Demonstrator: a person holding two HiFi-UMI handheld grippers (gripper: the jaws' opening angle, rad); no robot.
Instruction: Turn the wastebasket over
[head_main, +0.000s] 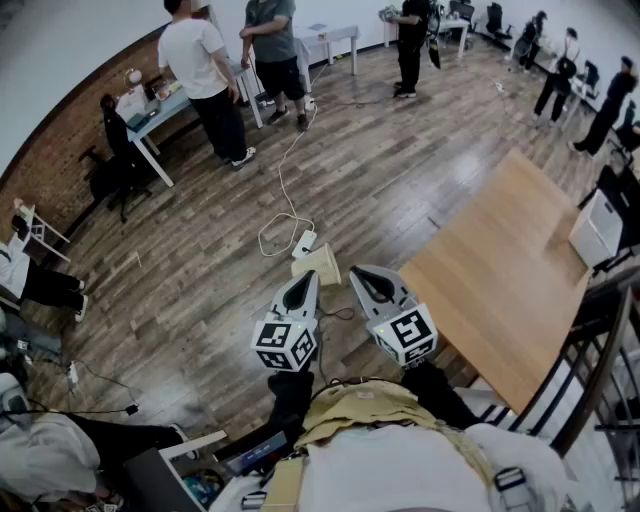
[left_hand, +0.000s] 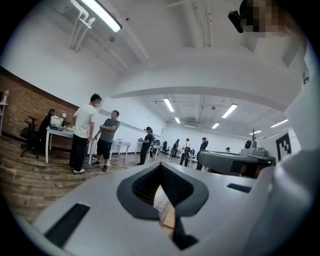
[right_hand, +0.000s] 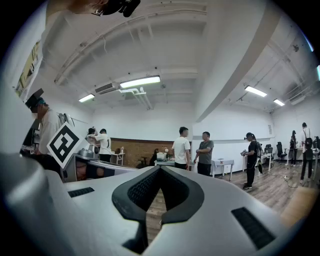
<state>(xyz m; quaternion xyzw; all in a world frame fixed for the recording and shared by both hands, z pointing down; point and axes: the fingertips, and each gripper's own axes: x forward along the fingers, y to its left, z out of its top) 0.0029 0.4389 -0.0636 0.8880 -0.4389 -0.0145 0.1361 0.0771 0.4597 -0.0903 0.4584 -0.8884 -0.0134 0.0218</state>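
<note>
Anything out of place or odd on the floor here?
A beige wastebasket sits alone on the open wooden floor, seemingly tipped rather than upright, though that is hard to confirm. Beside it, a white power strip has its cable trailing loose across the floor.

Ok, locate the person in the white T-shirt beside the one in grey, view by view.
Head view: the person in the white T-shirt stands top left.
Left gripper view: same person, left of centre.
Right gripper view: same person, just right of centre.
Shared landmark: the person in grey alongside.
</note>
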